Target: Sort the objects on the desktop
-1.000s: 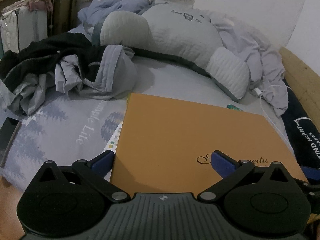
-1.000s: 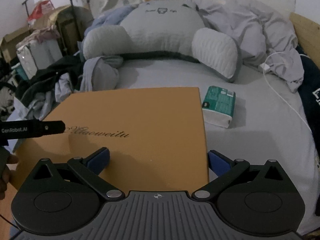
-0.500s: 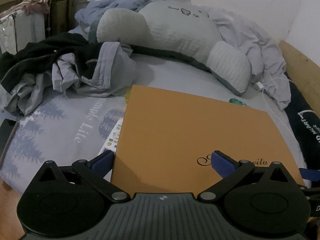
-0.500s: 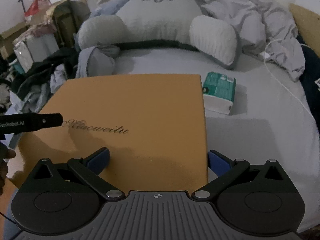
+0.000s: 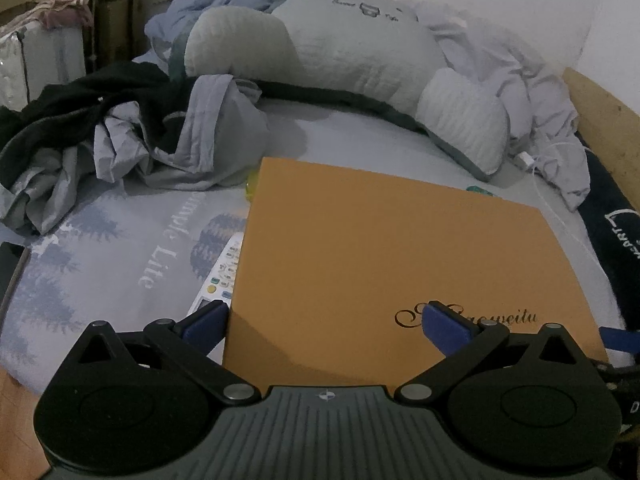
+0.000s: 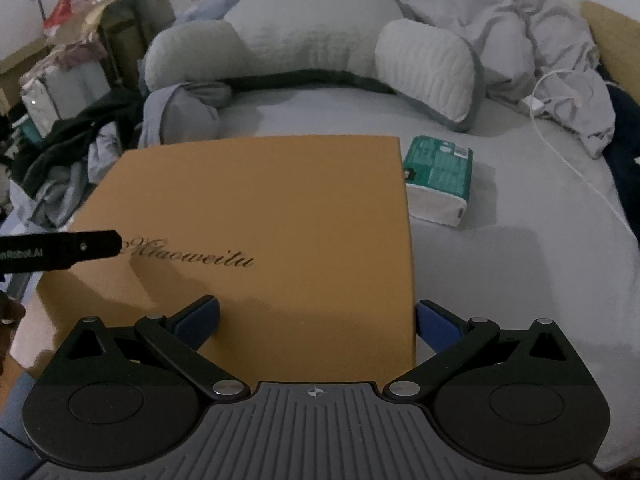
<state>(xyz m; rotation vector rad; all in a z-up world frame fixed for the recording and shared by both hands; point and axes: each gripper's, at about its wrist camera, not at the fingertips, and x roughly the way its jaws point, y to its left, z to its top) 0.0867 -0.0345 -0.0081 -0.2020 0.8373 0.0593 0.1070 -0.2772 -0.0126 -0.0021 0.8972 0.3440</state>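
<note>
A flat orange box [image 5: 400,248] with dark script lettering lies on the bed. My left gripper [image 5: 324,320] is open across its near left corner: one blue pad hangs outside the left wall, the other rests over the lid. My right gripper [image 6: 316,316] is open across the near right corner of the orange box [image 6: 260,200] in the same way. One black finger of the left gripper [image 6: 92,246] reaches over the lid from the left. A white remote [image 5: 218,276] pokes out from under the box's left edge. A green and white tissue pack [image 6: 438,176] lies just right of the box.
A big grey cushion [image 5: 340,52] fills the head of the bed. Crumpled clothes [image 5: 120,132] pile up on the left. A white charger and cable [image 6: 560,128] trail along the right, beside a dark printed cloth [image 5: 616,232] and the wooden bed frame [image 5: 600,120].
Both views have shifted a little, so the box's far edge and the cushion sit higher and look nearer. The fingers keep the same places on the box.
</note>
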